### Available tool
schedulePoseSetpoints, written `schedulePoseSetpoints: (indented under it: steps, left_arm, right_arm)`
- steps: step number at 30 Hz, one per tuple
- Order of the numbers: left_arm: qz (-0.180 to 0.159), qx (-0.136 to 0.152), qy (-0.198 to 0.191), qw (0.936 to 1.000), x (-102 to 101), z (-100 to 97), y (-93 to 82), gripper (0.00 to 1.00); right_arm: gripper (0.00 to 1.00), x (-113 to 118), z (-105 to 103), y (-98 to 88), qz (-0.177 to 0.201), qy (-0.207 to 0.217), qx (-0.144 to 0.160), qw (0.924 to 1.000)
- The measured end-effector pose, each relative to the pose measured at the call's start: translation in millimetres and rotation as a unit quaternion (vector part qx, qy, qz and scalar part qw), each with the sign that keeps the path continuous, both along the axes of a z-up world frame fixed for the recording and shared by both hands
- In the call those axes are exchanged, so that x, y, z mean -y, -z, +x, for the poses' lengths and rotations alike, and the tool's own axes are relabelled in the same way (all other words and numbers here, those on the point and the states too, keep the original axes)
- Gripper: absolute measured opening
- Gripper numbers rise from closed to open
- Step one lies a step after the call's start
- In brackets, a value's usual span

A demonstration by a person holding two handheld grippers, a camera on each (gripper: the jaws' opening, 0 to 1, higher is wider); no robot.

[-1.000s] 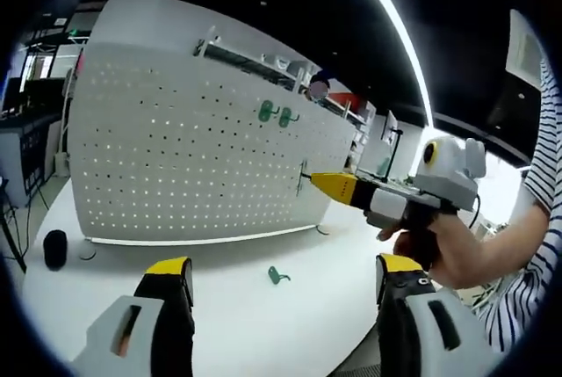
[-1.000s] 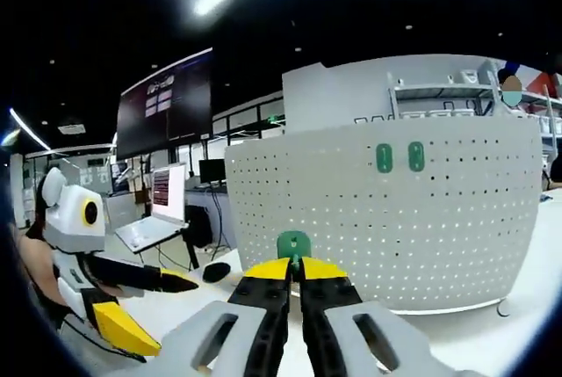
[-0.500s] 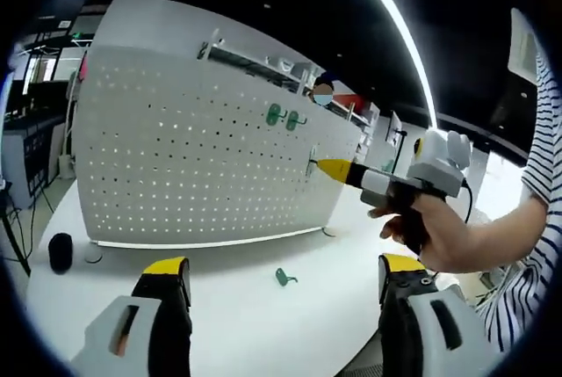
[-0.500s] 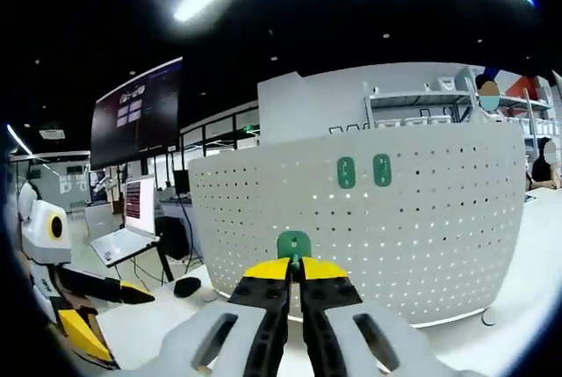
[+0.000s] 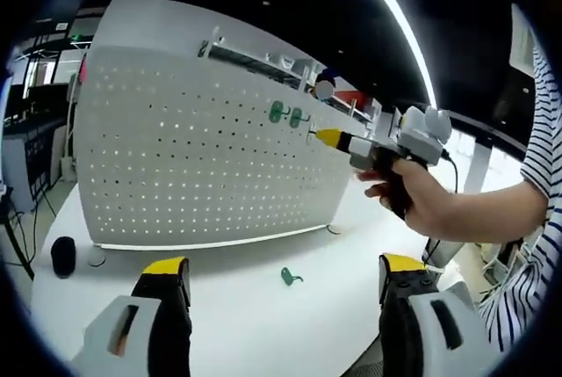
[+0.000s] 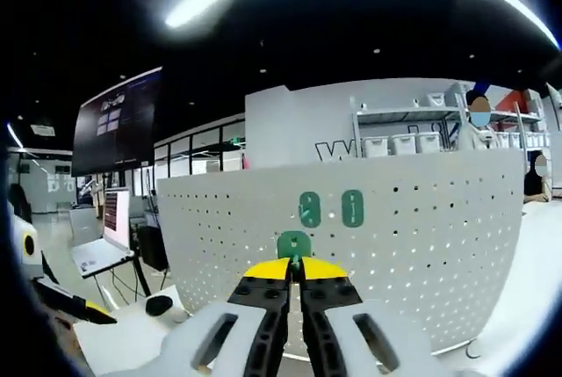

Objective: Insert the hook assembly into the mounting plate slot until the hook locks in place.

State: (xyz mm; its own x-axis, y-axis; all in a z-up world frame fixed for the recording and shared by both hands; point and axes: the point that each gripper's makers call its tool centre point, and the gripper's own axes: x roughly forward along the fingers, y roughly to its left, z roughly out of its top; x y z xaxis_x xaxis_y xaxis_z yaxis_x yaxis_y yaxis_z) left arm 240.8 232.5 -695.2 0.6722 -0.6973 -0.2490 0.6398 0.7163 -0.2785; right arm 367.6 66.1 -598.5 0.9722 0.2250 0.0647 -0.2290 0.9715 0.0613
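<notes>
The right gripper (image 6: pixel 295 264) has its yellow-tipped jaws closed on a green hook (image 6: pixel 294 245), holding it just in front of the white perforated mounting plate (image 6: pixel 421 245), at 6 o'clock from two green hooks (image 6: pixel 330 208) already seated in the plate. In the left gripper view, the left gripper (image 5: pixel 281 273) has its jaws spread wide, holding nothing. A loose green hook (image 5: pixel 289 277) lies on the white table (image 5: pixel 237 324) between them, at 12 o'clock from the gap.
</notes>
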Motion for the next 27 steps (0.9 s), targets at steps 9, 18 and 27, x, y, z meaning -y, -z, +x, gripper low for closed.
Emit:
schedulePoseSetpoints:
  steps: [9, 18, 27]
  left_arm:
    - [0.023, 0.003, -0.004, 0.9997, -4.3, 4.2, 4.8, 0.96]
    - [0.025, -0.005, -0.001, 0.9997, -3.1, 5.5, 9.7, 0.96]
    - [0.024, -0.011, -0.007, 0.9996, -6.9, 9.0, 12.7, 0.96]
  right_arm:
    - [0.00, 16.0, 20.6, -4.8, 0.014, 0.027, 0.012, 0.9995]
    - [0.00, 38.5, 31.8, -9.2, 0.013, 0.050, 0.019, 0.9985]
    - [0.01, 54.8, 36.5, -16.8, 0.008, 0.073, 0.031, 0.9968]
